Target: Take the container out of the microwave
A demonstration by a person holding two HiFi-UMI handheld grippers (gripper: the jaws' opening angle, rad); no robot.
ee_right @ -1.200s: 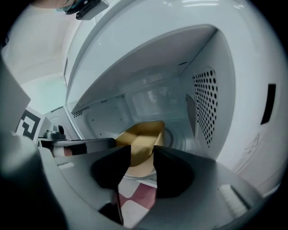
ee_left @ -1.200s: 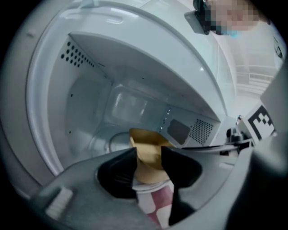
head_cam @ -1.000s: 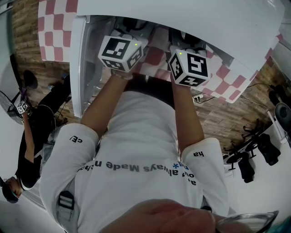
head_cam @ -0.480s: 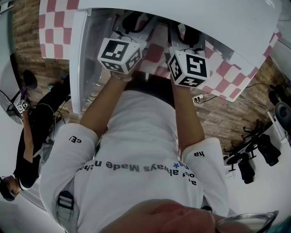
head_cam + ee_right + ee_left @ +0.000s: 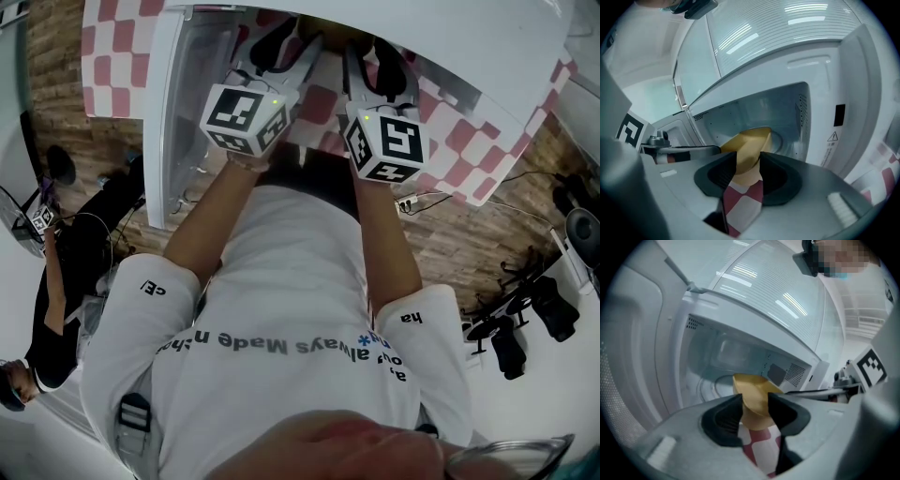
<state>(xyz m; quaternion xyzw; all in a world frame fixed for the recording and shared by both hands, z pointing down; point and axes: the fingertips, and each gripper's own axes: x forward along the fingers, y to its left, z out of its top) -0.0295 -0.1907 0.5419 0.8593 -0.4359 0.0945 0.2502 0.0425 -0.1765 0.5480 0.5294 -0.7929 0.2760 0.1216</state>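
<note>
Container, a yellow one, sits at the open mouth of the white microwave, held off the floor of the cavity between two grippers. The left gripper has its dark fingers clamped on one edge of the container. The right gripper has its fingers pressed on the opposite edge, standing fairly wide on it. Behind the container the cavity shows its round turntable plate and vented back wall. Below it, seen through the gap between the fingers, lies the red-and-white checked cloth that covers the desk. From the head view the microwave door stands swung open on the left, and both grippers point side by side into the opening, where the microwave's top hides the container.
</note>
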